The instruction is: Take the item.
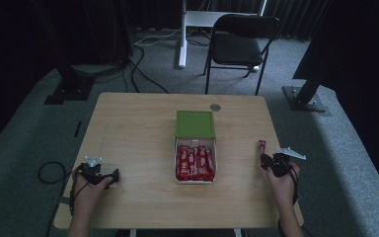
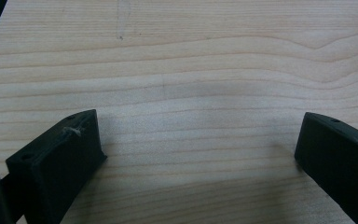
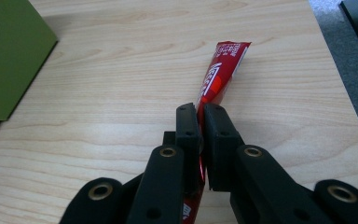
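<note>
On the pale wood-grain table [image 1: 128,128], the right tongs [image 3: 200,109] pinch a glossy red flat wrapper [image 3: 221,70]; the left tongs [image 2: 196,140] gape wide.

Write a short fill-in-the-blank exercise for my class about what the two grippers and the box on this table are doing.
1. The right gripper is shut on a red ____.
2. The left gripper has its jaws ____, with nothing between them.
3. The white box in the middle of the table holds more red packets, and its lid is ____ in colour.

Missing words: packet; open; green
</note>
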`<state>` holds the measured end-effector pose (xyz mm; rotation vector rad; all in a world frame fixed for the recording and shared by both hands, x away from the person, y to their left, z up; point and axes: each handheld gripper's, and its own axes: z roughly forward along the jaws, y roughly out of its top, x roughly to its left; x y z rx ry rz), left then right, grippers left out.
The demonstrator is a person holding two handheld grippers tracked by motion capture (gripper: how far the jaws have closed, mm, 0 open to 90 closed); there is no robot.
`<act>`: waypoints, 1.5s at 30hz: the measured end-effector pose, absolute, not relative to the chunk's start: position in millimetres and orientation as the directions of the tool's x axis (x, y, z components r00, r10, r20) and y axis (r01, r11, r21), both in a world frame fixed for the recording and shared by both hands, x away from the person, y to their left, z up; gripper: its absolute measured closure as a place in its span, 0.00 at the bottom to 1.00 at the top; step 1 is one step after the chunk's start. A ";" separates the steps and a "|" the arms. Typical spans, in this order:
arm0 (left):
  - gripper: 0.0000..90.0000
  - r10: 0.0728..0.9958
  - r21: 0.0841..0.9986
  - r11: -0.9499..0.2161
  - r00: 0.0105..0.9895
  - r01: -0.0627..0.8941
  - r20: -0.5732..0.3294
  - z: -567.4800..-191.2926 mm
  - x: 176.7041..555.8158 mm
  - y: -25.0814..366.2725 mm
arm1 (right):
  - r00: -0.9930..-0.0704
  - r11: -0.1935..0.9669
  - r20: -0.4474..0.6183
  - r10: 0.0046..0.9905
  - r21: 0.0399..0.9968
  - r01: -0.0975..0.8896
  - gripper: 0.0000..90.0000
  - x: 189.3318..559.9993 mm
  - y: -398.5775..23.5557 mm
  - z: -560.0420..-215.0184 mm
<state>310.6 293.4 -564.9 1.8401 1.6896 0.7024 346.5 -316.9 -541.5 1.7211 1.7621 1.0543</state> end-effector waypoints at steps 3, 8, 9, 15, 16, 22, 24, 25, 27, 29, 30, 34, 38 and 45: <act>0.01 0.997 0.696 -0.067 0.077 0.715 0.017 -564.9 310.7 293.2 | -0.113 -0.069 0.180 0.977 0.772 0.632 0.95 347.5 -318.1 -544.0; 0.01 0.997 0.696 -0.067 0.077 0.715 0.017 -564.9 310.6 293.3 | -0.106 -0.067 0.176 0.979 0.763 0.643 0.95 348.5 -319.3 -548.5; 0.01 0.997 0.696 -0.066 0.077 0.715 0.016 -564.9 310.7 293.2 | -0.108 -0.062 0.173 0.979 0.760 0.647 0.95 348.8 -319.9 -549.7; 0.01 0.997 0.696 -0.066 0.076 0.715 0.015 -564.9 310.7 293.2 | -0.102 -0.056 0.165 0.981 0.746 0.664 0.95 349.5 -322.5 -556.2; 0.01 0.997 0.696 -0.066 0.076 0.715 0.016 -564.9 310.6 293.2 | -0.098 -0.058 0.164 0.982 0.745 0.665 0.95 349.7 -323.0 -556.8; 0.01 0.997 0.696 -0.066 0.077 0.715 0.016 -564.9 310.6 293.2 | -0.096 -0.050 0.155 0.983 0.738 0.673 0.95 349.8 -322.9 -562.0; 0.01 0.997 0.695 -0.068 0.078 0.716 0.018 -564.9 310.6 293.3 | -0.098 -0.046 0.150 0.984 0.739 0.673 0.94 349.9 -322.8 -562.2; 0.01 0.997 0.696 -0.066 0.077 0.715 0.016 -564.9 310.6 293.2 | -0.099 -0.044 0.148 0.984 0.739 0.672 0.94 349.9 -322.7 -562.5; 0.01 0.997 0.695 -0.068 0.078 0.715 0.017 -564.9 310.6 293.3 | -0.100 -0.042 0.146 0.984 0.741 0.671 0.94 349.8 -322.9 -562.8; 0.01 0.997 0.696 -0.067 0.077 0.715 0.017 -564.9 310.7 293.2 | -0.092 -0.048 0.146 0.985 0.741 0.670 0.90 349.3 -322.5 -562.3; 0.01 0.997 0.695 -0.068 0.078 0.716 0.018 -564.9 310.6 293.4 | -0.096 -0.054 0.157 0.983 0.743 0.667 0.87 348.7 -322.3 -561.8; 0.01 0.997 0.695 -0.068 0.078 0.716 0.018 -564.8 310.6 293.4 | -0.106 -0.053 0.157 0.982 0.766 0.641 0.80 346.6 -320.5 -555.5; 0.01 0.997 0.695 -0.068 0.078 0.716 0.018 -564.8 310.6 293.4 | -0.118 -0.055 0.163 0.980 0.782 0.621 0.74 347.6 -320.4 -551.6; 0.01 0.997 0.696 -0.066 0.077 0.715 0.016 -564.9 310.7 293.2 | -0.164 -0.035 0.163 0.973 0.804 0.593 0.66 347.8 -316.3 -546.0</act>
